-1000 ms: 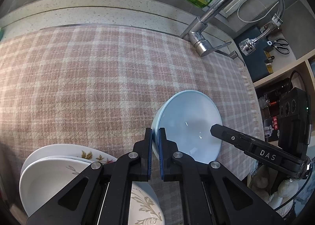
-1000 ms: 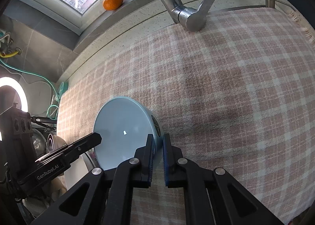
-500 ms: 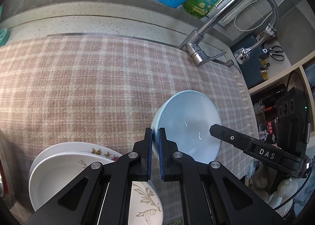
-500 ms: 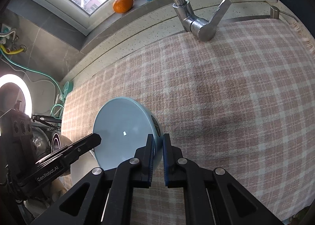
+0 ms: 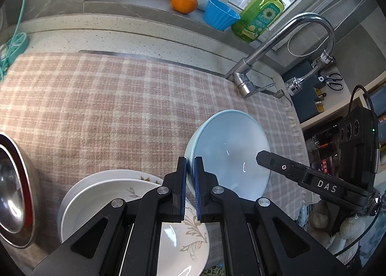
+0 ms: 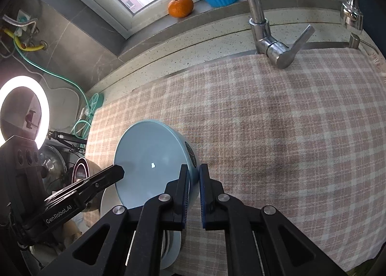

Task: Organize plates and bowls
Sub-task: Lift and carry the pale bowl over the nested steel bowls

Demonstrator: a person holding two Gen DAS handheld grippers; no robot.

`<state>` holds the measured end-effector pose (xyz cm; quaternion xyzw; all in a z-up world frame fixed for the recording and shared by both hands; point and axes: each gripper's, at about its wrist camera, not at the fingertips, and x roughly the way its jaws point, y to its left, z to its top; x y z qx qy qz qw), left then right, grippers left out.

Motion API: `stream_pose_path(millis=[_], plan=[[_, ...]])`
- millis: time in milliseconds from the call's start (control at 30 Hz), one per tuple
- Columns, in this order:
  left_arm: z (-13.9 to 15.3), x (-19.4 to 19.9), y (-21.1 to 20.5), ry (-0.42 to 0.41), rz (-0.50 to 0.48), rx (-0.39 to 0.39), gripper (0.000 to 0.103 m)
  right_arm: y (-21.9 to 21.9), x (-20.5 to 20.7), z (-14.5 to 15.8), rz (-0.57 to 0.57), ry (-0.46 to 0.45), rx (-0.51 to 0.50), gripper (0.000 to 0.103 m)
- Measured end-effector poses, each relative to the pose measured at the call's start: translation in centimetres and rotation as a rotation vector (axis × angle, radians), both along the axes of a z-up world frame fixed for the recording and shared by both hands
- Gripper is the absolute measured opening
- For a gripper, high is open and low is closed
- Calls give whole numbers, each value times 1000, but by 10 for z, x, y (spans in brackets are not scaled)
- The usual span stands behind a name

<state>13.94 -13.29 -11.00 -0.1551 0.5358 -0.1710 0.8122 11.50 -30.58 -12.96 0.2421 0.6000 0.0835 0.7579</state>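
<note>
While both tools pinch opposite rims of the blue bowl (image 5: 229, 155), left tool (image 5: 190, 169) and right tool (image 6: 193, 177), the plate stack (image 5: 101, 194) sits below-left, nearer the left.

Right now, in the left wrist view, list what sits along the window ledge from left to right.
Round orange tangerine → bright blue fluted plastic bowl → green dish-soap pump bottle with a sunflower label.
</note>
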Motion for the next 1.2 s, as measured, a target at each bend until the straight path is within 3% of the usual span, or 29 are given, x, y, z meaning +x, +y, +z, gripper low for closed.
stream_pose_path(millis=[433, 1200], plan=[[15, -16, 50, -33, 88, -6, 5, 51, 14, 20, 86, -39, 2, 8], [29, -55, 161, -59, 299, 0, 5, 179, 35, 40, 296, -79, 36, 8]])
